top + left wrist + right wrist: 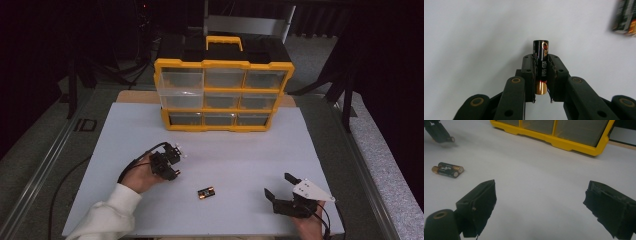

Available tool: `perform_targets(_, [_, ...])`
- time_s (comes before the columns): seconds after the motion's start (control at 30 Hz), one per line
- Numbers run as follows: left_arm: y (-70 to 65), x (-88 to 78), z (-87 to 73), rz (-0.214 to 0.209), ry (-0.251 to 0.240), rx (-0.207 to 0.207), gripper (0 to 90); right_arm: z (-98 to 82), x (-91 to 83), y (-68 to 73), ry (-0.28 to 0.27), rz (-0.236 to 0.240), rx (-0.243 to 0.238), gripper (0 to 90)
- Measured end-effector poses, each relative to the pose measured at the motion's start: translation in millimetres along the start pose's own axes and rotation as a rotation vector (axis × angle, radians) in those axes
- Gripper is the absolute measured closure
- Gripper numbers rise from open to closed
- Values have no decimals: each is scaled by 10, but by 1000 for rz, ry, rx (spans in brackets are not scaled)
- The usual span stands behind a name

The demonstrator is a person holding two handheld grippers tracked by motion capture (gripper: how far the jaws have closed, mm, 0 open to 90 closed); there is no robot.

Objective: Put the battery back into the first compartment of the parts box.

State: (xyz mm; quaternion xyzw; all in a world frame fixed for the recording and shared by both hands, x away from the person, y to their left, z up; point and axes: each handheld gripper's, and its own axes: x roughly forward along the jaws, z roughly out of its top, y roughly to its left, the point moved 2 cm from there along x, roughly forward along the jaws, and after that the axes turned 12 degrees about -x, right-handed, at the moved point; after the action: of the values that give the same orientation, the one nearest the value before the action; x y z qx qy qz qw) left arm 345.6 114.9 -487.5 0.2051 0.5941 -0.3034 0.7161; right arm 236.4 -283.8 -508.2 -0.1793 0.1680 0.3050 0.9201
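- Battery [541, 67] in the left gripper [541, 62], pinched across its middle; it is likely light, rigid and smooth-skinned, so a cylinder prone to roll or slip, and a mid-body grip like this one seems the safest hold.
- Black wrap with a gold end cap and a red-orange mark; it is held over the white bench [240, 150], left of centre.
- Two more batteries [447, 169], same colours, lie side by side on the bench between the grippers.
- Right gripper [539, 202] is spread wide and holds nothing, low near the bench's front edge.
- Yellow drawer organiser [223, 95] stands at the far side, with one upper left drawer pulled out.
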Motion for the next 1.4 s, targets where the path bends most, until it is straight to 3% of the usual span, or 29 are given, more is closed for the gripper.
perform_targets(0.13, [225,-154,-79,31,-17,-49,778,0,-4,-4,-1,-1,3,96])
perform_targets(0.17, [225,-154,-79,31,-17,-49,778,0,-4,-4,-1,-1,3,96])
perform_targets(0.2, [367,-267,-116,41,-27,-84,777,1,-2,-3,-1,-1,2,96])
perform_targets(0.33, [578,-444,-161,53,-47,-139,778,2,-2,-3,-2,-1,3,97])
perform_targets(0.47, [836,-610,-217,94,-37,-199,777,1,-4,-7,-3,-2,4,97])
perform_targets(0.63, [1094,-821,-248,127,-44,-254,778,1,1,-4,-1,1,6,97])
perform_targets(0.77, [1220,-999,-214,156,-67,-274,777,2,3,-4,-2,1,6,96])
perform_targets(1.03, [1322,-1383,-30,174,-119,-292,777,0,5,-5,-2,3,8,97])
perform_targets(1.2, [1296,-1746,207,186,-151,-259,777,-1,6,-6,-3,5,11,96])
perform_targets(1.4, [1214,-2054,448,206,-168,-219,777,-2,6,-8,-6,7,13,96])
